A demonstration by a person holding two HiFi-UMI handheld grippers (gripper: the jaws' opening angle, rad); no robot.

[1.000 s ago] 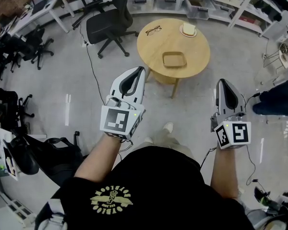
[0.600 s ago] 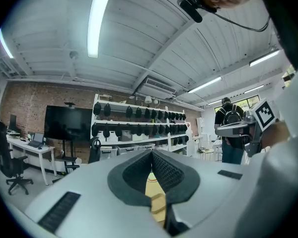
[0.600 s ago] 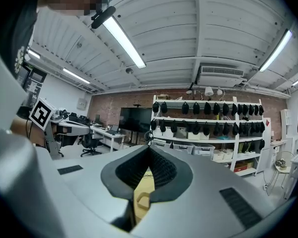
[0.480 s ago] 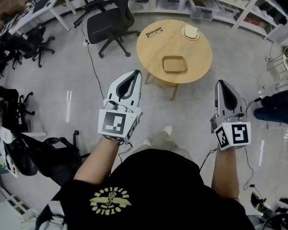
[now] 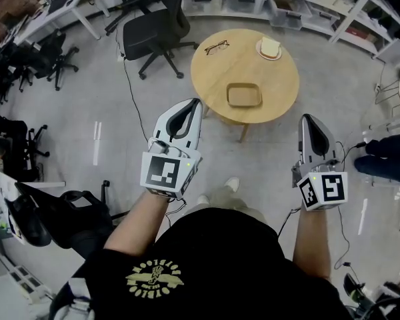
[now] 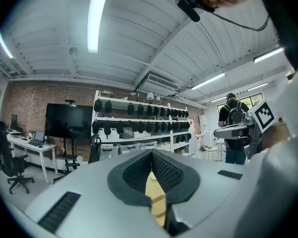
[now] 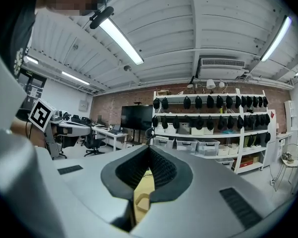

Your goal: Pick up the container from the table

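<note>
Jaws meet on left gripper [image 5: 197, 103] and right gripper [image 5: 307, 117]; shirt emblem [image 5: 155, 277] unreadable.

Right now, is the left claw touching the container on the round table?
Apart. In the head view, a stretch of bare table lies between the shut left claw and the container.

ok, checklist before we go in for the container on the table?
1. The container sits upright on the table, nothing on it: ok.
2. The glasses and plate lie apart from it: ok.
3. Jaws of the left gripper open for a grasp: not ok, together, empty.
4. Jaws of the right gripper open: not ok, together, empty.
5. Either one at the container: not ok, both apart from it.
</note>
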